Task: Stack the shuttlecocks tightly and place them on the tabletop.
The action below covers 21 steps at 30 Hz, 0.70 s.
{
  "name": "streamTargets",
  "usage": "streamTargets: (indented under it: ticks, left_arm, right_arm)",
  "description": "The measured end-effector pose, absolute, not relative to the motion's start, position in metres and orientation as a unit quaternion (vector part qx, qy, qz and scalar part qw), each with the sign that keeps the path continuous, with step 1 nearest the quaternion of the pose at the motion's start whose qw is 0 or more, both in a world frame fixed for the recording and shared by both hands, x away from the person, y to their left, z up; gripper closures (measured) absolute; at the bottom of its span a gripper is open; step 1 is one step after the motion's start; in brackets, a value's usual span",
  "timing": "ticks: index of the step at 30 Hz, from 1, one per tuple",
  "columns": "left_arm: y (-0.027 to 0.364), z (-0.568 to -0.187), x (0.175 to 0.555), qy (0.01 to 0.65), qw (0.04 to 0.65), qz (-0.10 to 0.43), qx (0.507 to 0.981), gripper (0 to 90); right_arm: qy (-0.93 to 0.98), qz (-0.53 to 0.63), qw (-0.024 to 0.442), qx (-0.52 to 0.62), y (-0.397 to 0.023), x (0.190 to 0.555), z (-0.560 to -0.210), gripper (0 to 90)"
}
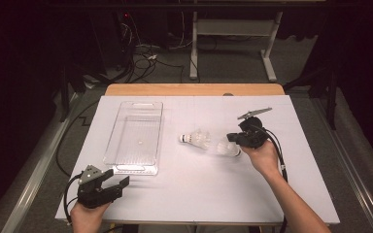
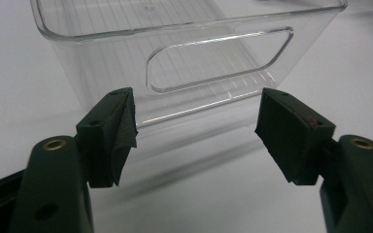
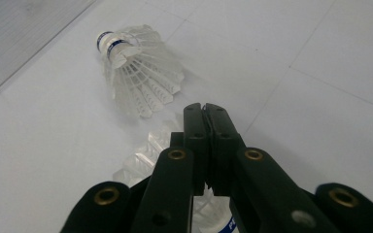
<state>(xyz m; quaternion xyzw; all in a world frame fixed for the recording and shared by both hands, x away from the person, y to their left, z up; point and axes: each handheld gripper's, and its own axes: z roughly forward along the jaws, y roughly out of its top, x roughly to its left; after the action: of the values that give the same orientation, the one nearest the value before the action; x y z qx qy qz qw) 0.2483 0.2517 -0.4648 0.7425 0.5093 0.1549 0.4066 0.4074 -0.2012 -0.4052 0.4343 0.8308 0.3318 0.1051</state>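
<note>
Two white shuttlecocks lie on the white table. The first shuttlecock [image 1: 196,139] [image 3: 136,73] has a blue-banded cork and rests on its side at mid-table. The second shuttlecock [image 1: 226,147] [image 3: 145,162] lies just right of it, directly under my right gripper [image 1: 231,138] [image 3: 205,109]. That gripper's jaws are pressed together; I cannot tell whether a feather is pinched between them. My left gripper [image 1: 119,180] [image 2: 196,131] stands open near the table's front left, empty, facing the near end wall of a clear plastic bin [image 1: 126,109] [image 2: 102,53].
The clear bin runs lengthwise on the table's left half, with a handle slot [image 2: 218,60] in its near wall. Bare white tabletop [image 1: 184,189] stretches between the two hands. Cables and table legs sit on the floor beyond the far edge.
</note>
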Motion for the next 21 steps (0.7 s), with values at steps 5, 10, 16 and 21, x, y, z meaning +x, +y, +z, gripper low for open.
streamTargets:
  ticks: [5, 10, 16, 21]
  left_arm:
    - [0.252, -0.465, 0.248, 0.510, 0.407, 0.155, 0.742, 31.6]
    - [0.252, -0.465, 0.248, 0.510, 0.407, 0.154, 0.742, 31.6]
    - [0.252, -0.465, 0.248, 0.510, 0.407, 0.155, 0.742, 31.6]
    - [0.252, -0.465, 0.248, 0.510, 0.406, 0.157, 0.742, 31.6]
  right_arm:
    - [0.834, 0.335, 0.102, 0.426, -0.196, 0.402, -0.406, 89.2]
    - [0.838, 0.339, 0.097, 0.416, -0.191, 0.398, -0.407, 89.2]
    - [0.843, 0.343, 0.092, 0.404, -0.182, 0.392, -0.409, 89.1]
    - [0.847, 0.346, 0.084, 0.395, -0.175, 0.390, -0.411, 89.1]
